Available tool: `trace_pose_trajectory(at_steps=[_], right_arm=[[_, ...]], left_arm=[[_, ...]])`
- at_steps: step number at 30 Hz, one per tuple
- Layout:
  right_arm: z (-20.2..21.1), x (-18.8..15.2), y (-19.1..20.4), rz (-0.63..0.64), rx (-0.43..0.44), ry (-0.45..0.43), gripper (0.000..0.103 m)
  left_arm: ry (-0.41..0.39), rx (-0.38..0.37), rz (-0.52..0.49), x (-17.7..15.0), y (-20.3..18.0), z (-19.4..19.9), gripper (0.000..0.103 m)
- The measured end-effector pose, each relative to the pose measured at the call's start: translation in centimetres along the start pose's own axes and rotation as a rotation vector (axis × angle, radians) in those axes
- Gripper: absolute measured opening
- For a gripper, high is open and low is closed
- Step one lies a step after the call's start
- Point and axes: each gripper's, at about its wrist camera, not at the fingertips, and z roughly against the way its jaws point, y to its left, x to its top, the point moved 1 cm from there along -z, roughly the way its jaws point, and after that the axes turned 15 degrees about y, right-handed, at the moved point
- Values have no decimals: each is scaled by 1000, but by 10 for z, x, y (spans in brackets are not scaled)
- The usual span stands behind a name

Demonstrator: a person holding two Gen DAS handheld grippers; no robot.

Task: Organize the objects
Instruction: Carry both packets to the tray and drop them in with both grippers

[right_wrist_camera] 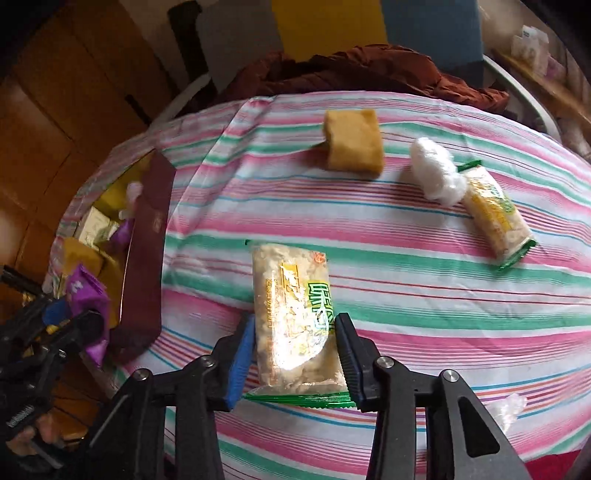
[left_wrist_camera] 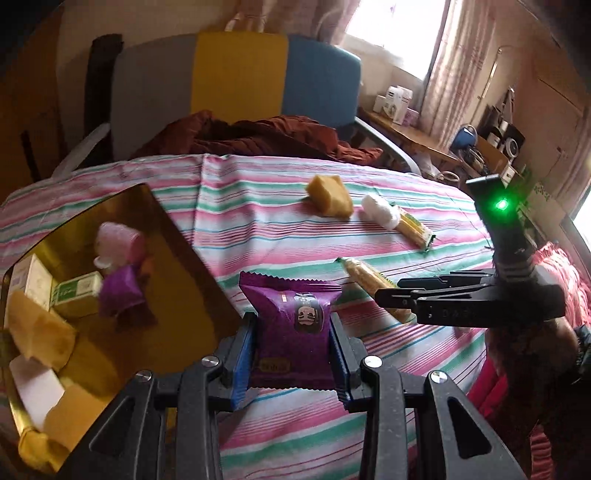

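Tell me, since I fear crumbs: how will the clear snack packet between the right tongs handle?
The snack packet probably crushes easily, since lumpy brittle pieces show through. Its glossy film looks slippery. The flat packet seems light.

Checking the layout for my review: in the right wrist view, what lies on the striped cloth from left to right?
Dark red box → held cracker packet → yellow sponge → white wad → second cracker packet.

Beyond the striped cloth [left_wrist_camera: 258,229] you see a chair [left_wrist_camera: 236,77] with grey, yellow and blue panels, a rust-red garment [left_wrist_camera: 258,134] heaped before it. Right of the chair, a bright curtained window [left_wrist_camera: 399,33] lights a cluttered wooden desk [left_wrist_camera: 417,138].
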Motion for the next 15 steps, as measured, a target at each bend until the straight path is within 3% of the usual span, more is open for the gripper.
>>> trace_pose_trajectory(at_steps=[4,8,10,13,14,15], right_arm=[[-10,3,4,0,-31,18,46],[-11,6,7,37,-79,42,70],[-14,9,9,52,-76,59,71],[-23,14,14,45,-92,74,70],[-27,16,17,40,-116,80,61],[-33,16,20,43,-164,88,44]], left_arm=[[-11,0,20,-9,11,8,37],[-17,-9,43,-13,18,12,37],[-23,-12,44,-15,19,15,37],[-27,-15,44,-18,19,18,37],[-26,-15,46,-19,20,18,37],[-27,-16,50,-21,22,19,37]])
